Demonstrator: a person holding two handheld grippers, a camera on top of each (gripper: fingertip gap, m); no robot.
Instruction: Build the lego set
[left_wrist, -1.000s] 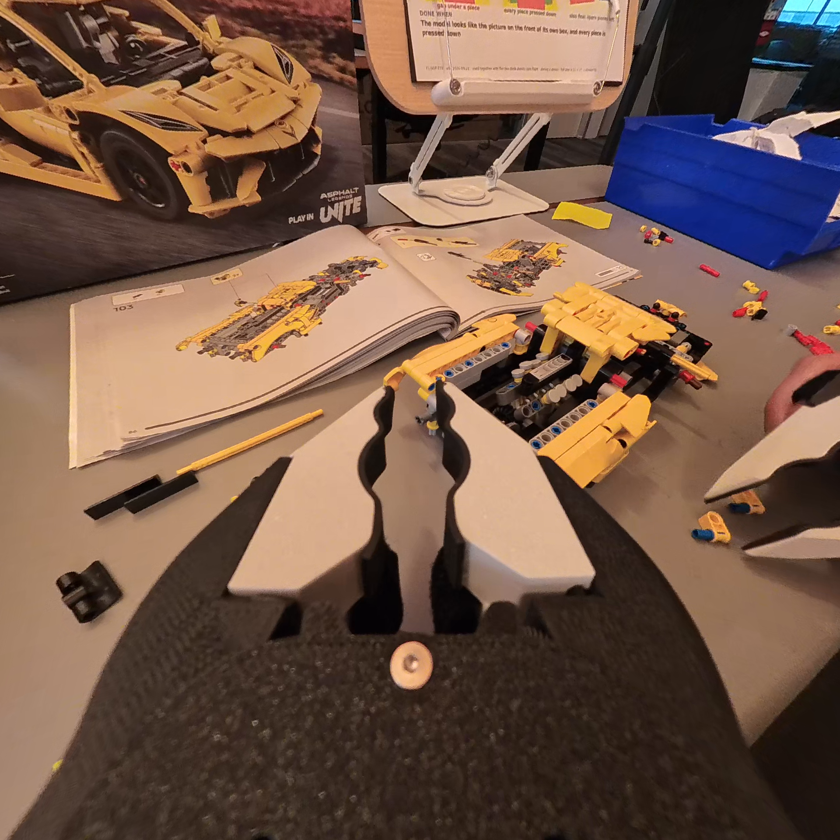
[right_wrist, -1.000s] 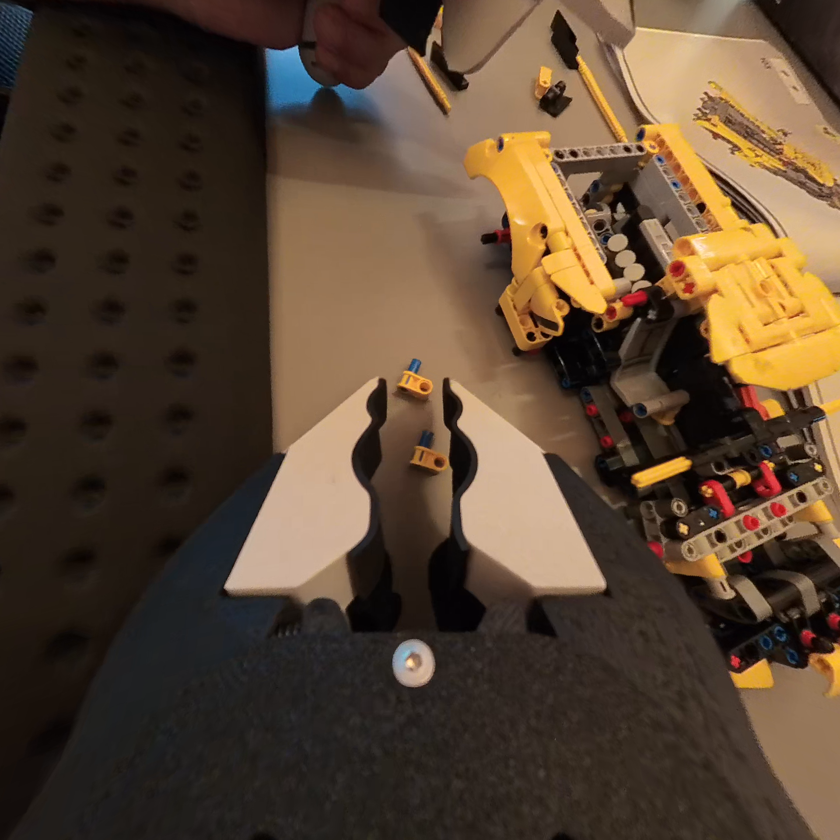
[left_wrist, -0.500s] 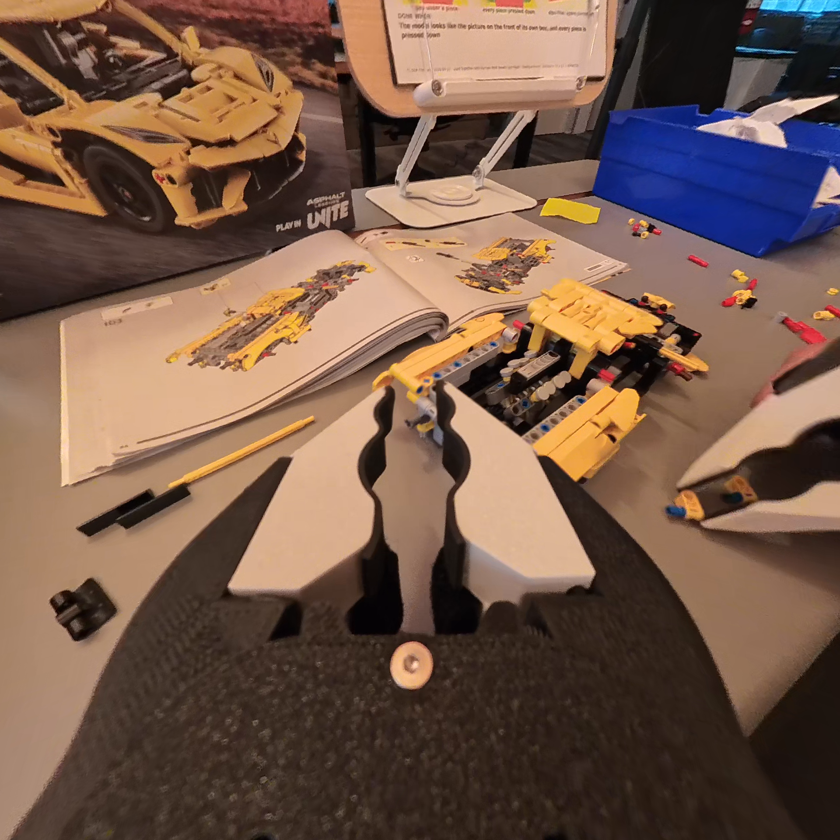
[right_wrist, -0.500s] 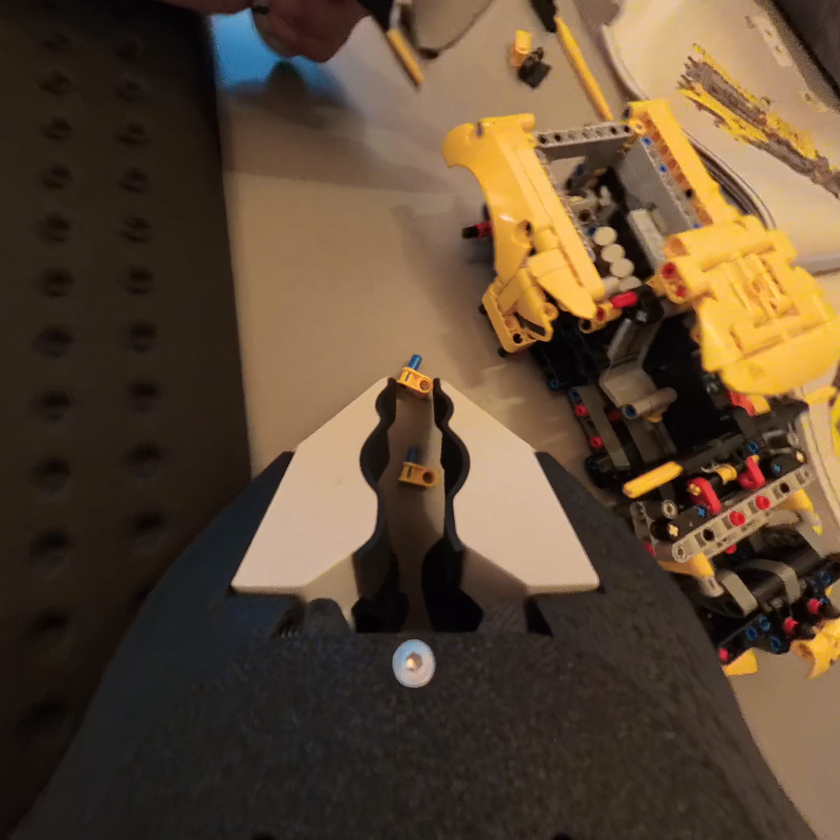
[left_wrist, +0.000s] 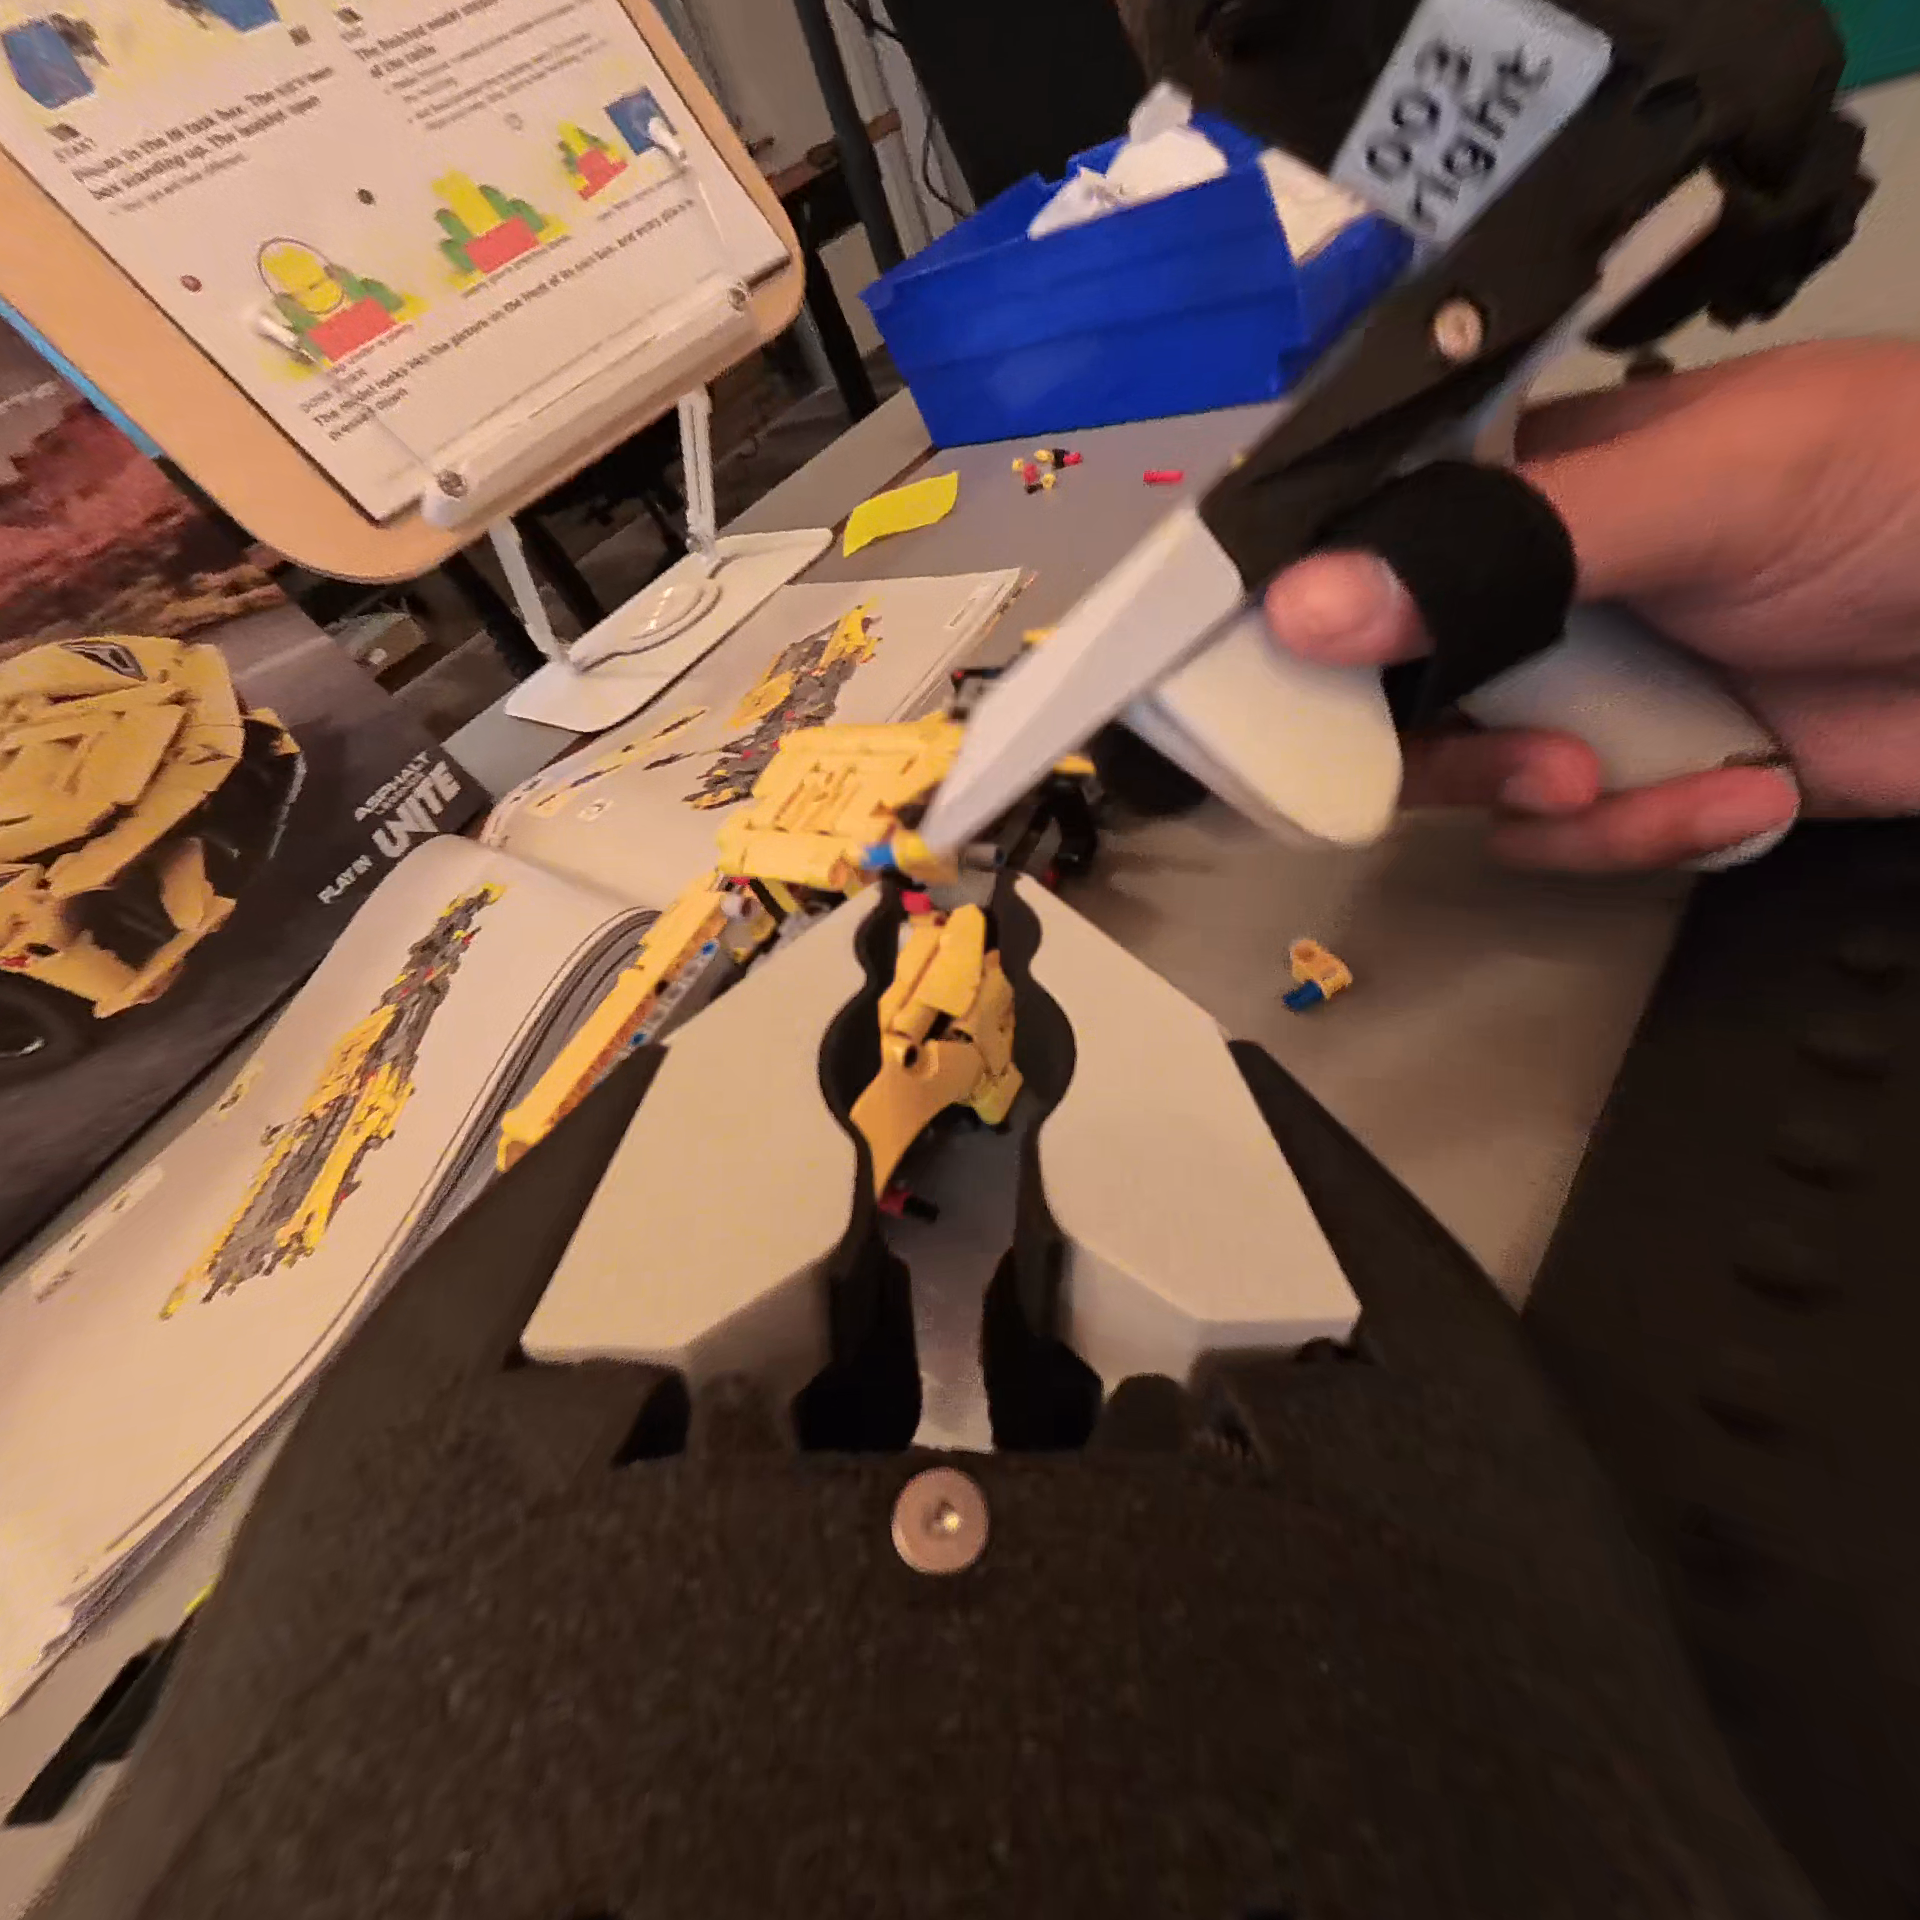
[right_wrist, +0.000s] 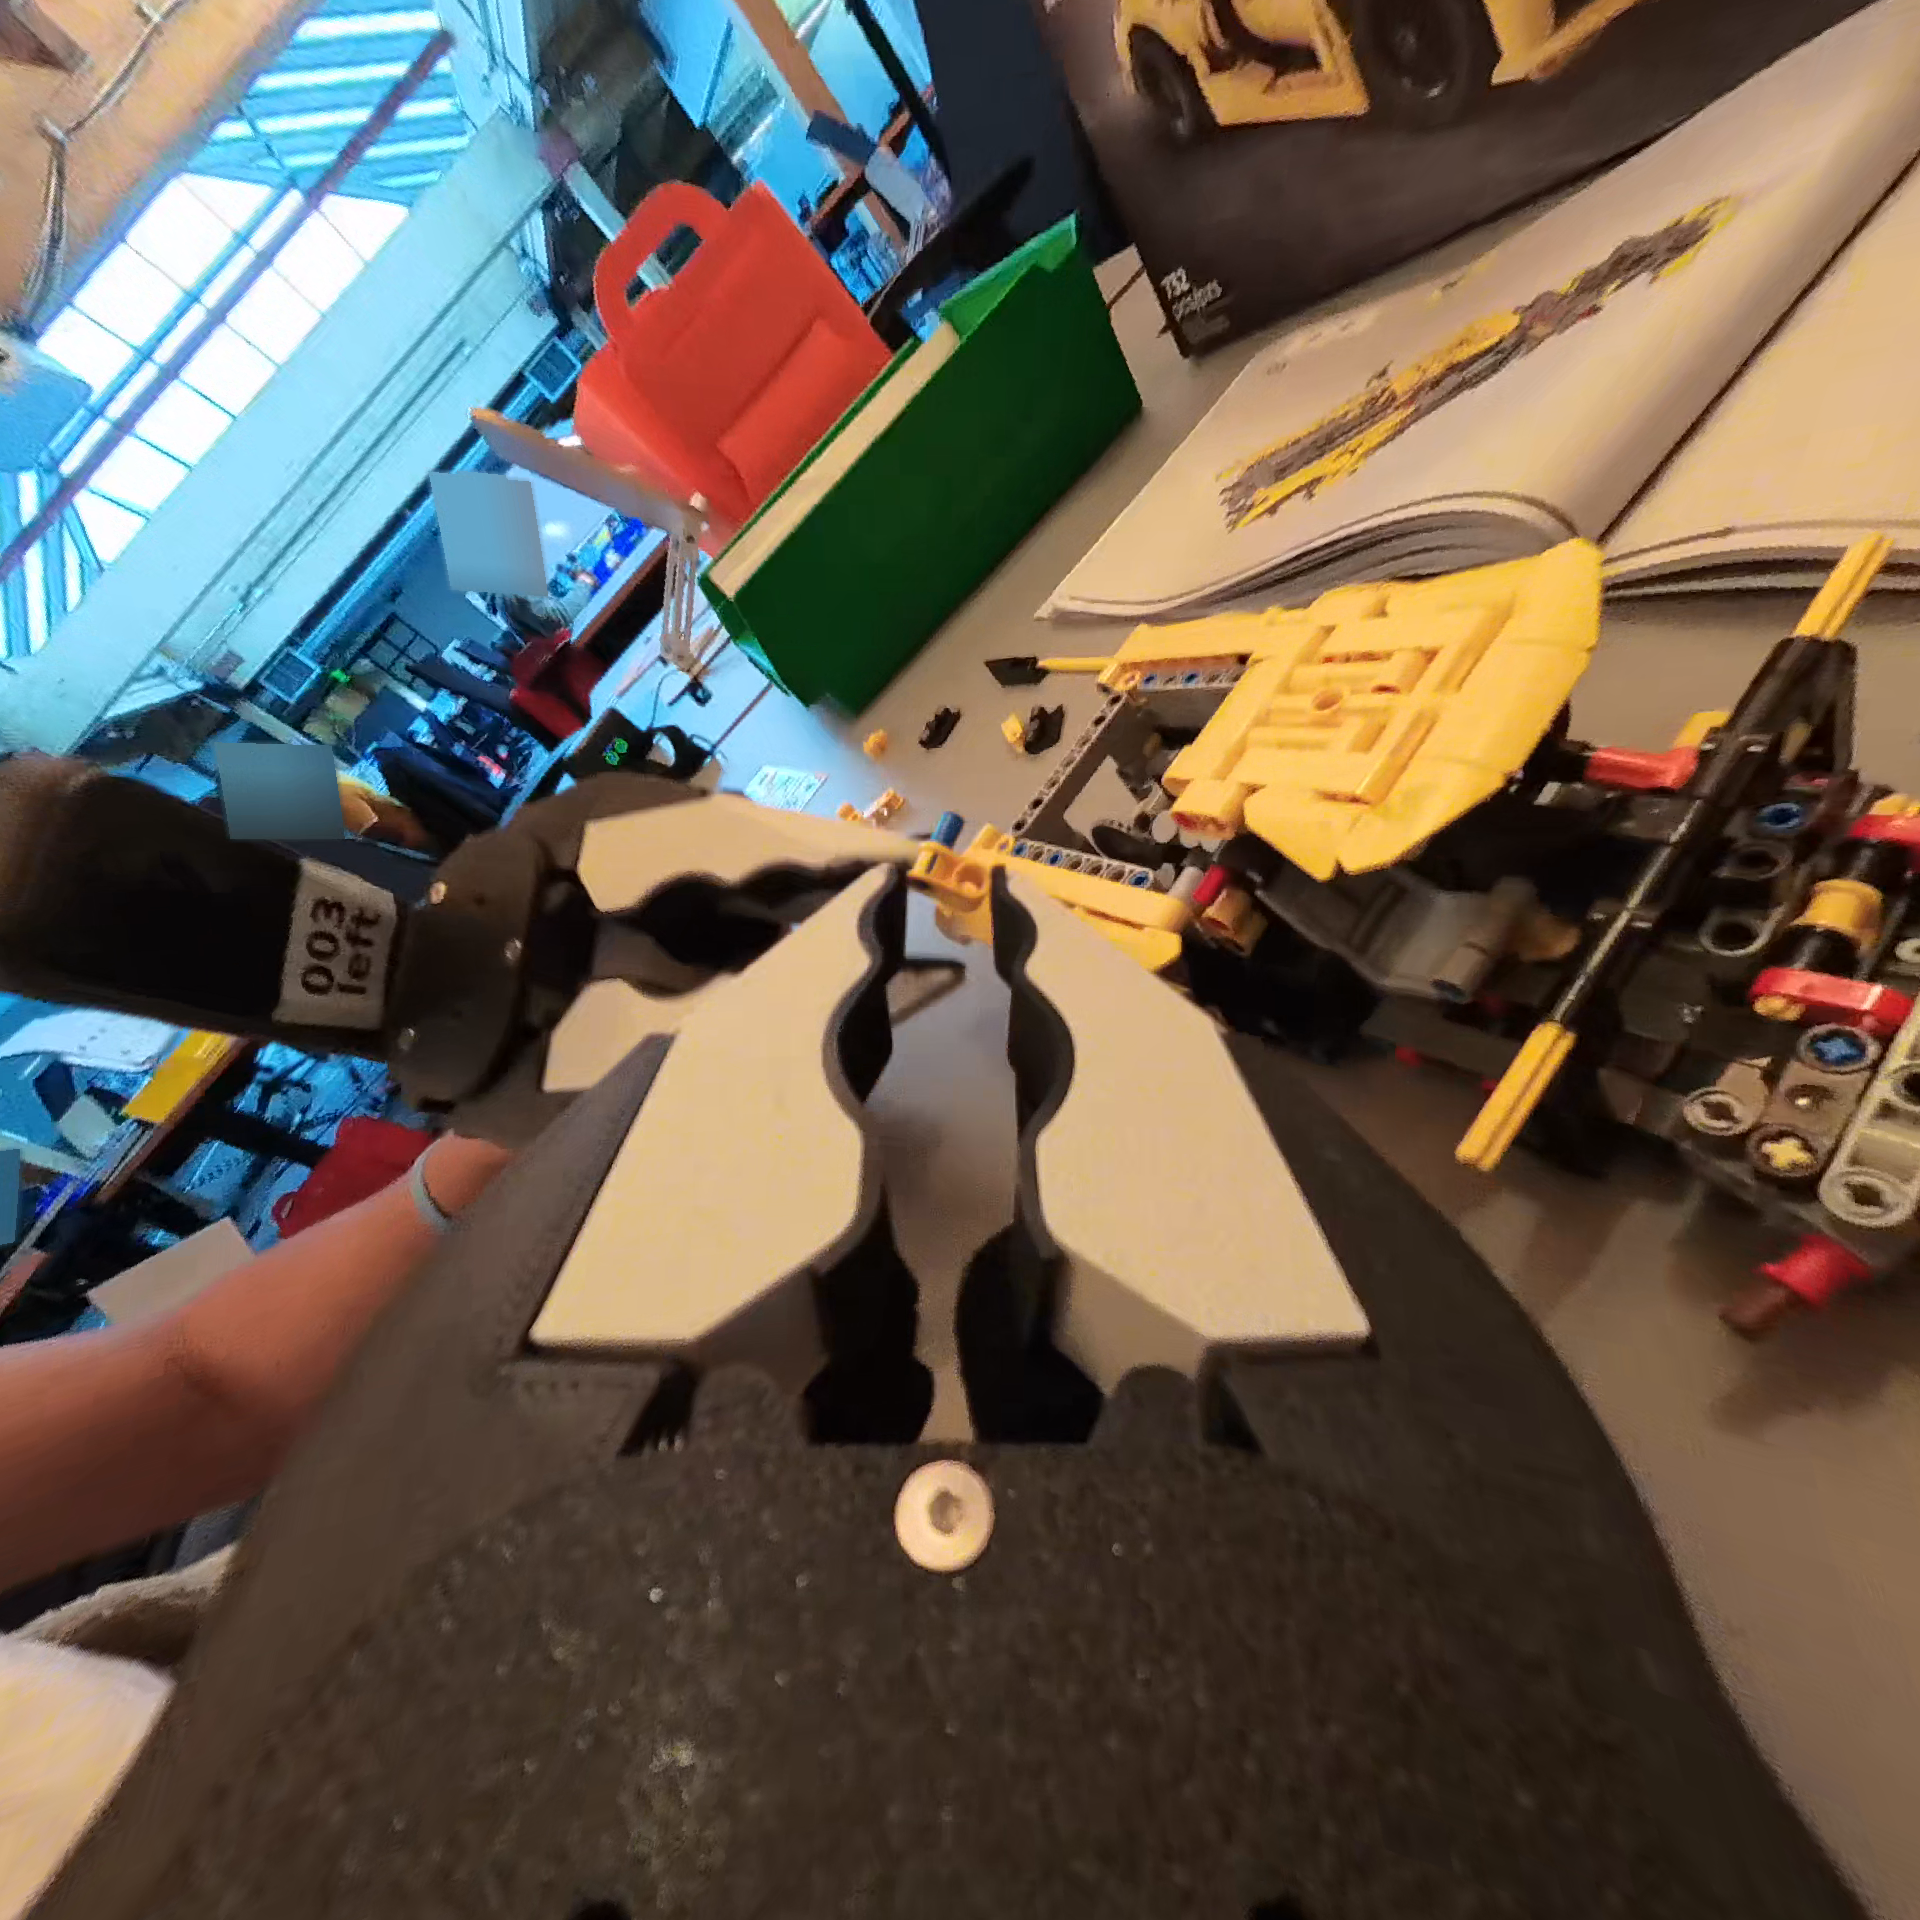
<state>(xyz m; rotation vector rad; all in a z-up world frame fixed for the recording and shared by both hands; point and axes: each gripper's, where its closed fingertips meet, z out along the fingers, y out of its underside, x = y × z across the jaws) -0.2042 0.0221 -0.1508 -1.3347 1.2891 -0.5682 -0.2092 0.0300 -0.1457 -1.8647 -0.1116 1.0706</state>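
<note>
The half-built yellow and black car model (left_wrist: 831, 800) lies on the grey table next to the open manual (left_wrist: 312, 1091). My left gripper (left_wrist: 948, 899) is open, and its fingers straddle the model's yellow side panel (left_wrist: 945, 1029). My right gripper (right_wrist: 940, 883) is shut on a small yellow connector with a blue pin (right_wrist: 961, 878). It holds the connector against the near end of the model (right_wrist: 1382, 727). In the left wrist view the right gripper (left_wrist: 925, 842) comes in from the upper right. The left gripper's fingers (right_wrist: 727, 831) show at the left of the right wrist view.
A second yellow connector (left_wrist: 1314, 971) lies on the table right of the model. The set's box (left_wrist: 156, 779), a sheet on a stand (left_wrist: 416, 260) and a blue bin (left_wrist: 1091, 312) stand behind. A green bin (right_wrist: 935, 499) and loose parts (right_wrist: 940, 727) lie beyond the model. Less than 4 cm separates the two grippers' tips.
My right gripper closed on one of the two connectors, lifted it and carried it to the model. My left gripper moved forward so the side panel sits between its fingers.
</note>
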